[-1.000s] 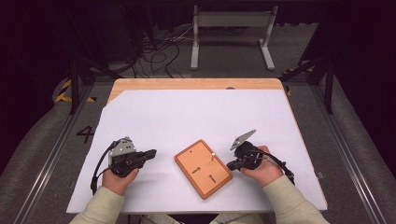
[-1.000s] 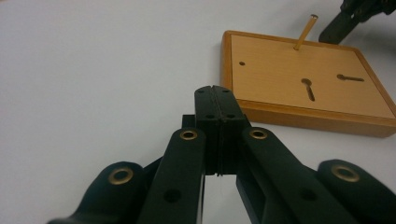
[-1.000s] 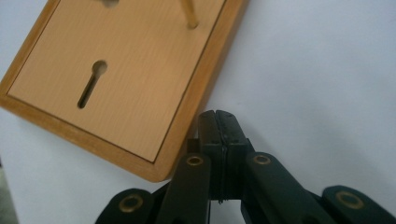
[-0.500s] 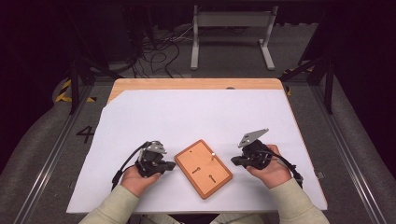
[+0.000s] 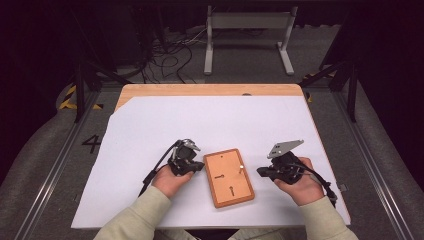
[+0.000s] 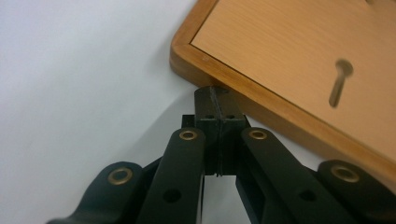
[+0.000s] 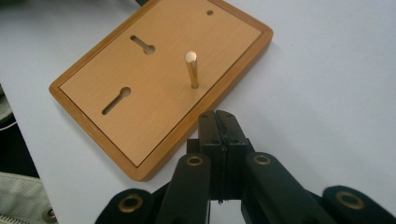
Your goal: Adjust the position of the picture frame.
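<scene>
A: Where does the left gripper [image 5: 199, 165] sit, and how do its jaws stand?

B: Low and left of centre in the high view, just at the left edge of the wooden board [image 5: 229, 177]; in the left gripper view its jaws are pressed flat together with nothing between them, and their tips [image 6: 217, 100] meet the board's [image 6: 299, 70] raised rim at the centre of the frame; whether they truly touch the rim or stop just short I cannot tell

A: And the right gripper [image 5: 262, 172]?

B: Low and right of centre in the high view, a little apart from the board's right edge; its jaws are likewise closed on each other and hold nothing; in the right gripper view the tips [image 7: 218, 122] point at the near edge of the board [image 7: 159, 79], just below a small brass peg [image 7: 192, 69] that stands upright on it

A: Where is the board itself?

B: Flat on the white sheet [image 5: 210, 125] that covers the bench [image 5: 210, 90], low in the middle of the high view, between the two hands; it is slightly turned; two keyhole slots [image 7: 116, 100] show in its face

A: Anything hard to read?

B: The left gripper view cuts the board off at its upper and right edges, so one slot [image 6: 340, 80] appears there, blurred; in the high view the peg [image 5: 241, 168] is tiny; the person's sleeves [image 5: 135, 220] run out of the bottom edge
</scene>
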A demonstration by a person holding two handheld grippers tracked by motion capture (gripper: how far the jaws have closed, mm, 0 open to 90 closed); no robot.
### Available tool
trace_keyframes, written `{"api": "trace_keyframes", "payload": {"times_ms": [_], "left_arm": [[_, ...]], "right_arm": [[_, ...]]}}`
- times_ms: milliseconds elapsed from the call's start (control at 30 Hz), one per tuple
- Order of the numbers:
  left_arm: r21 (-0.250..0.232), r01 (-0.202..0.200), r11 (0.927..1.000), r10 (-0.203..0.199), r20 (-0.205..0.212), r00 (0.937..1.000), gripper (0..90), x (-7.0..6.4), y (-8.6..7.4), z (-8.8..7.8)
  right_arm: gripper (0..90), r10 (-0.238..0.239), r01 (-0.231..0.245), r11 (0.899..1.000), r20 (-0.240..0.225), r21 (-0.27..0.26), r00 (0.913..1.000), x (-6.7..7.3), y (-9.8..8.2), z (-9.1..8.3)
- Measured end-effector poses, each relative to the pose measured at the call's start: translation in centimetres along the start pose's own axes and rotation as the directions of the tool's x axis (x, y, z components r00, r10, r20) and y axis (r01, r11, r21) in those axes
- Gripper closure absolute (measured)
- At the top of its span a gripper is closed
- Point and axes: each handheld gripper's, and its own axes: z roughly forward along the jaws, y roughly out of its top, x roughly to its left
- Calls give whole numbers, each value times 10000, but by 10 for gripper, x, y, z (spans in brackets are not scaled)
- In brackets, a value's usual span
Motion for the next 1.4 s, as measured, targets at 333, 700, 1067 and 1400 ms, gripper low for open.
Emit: {"api": "trace_keyframes", "payload": {"times_ms": [333, 700, 1067, 1400], "left_arm": [[-689, -41, 9976, 28, -184, 9998, 874, 0, 15, 6], [-1648, -1, 9863, -7, -51, 10000, 843, 6, -11, -43], [-2062, 671, 9762, -786, -484, 9957, 798, 31, -39, -70], [-2617, 1295, 9564, -1567, -858, 9839, 762, 51, -67, -92]], "right_arm": [[900, 126, -120, 9988, -138, 473, 9998, 1, -16, -3], [900, -427, 739, 9556, -1141, 2852, 9925, 19, -19, 33], [900, -1089, 1654, 9512, -2180, 2607, 9699, 37, -2, 52], [900, -1954, 2284, 9565, -1825, 1815, 9636, 56, 44, 95]]}}
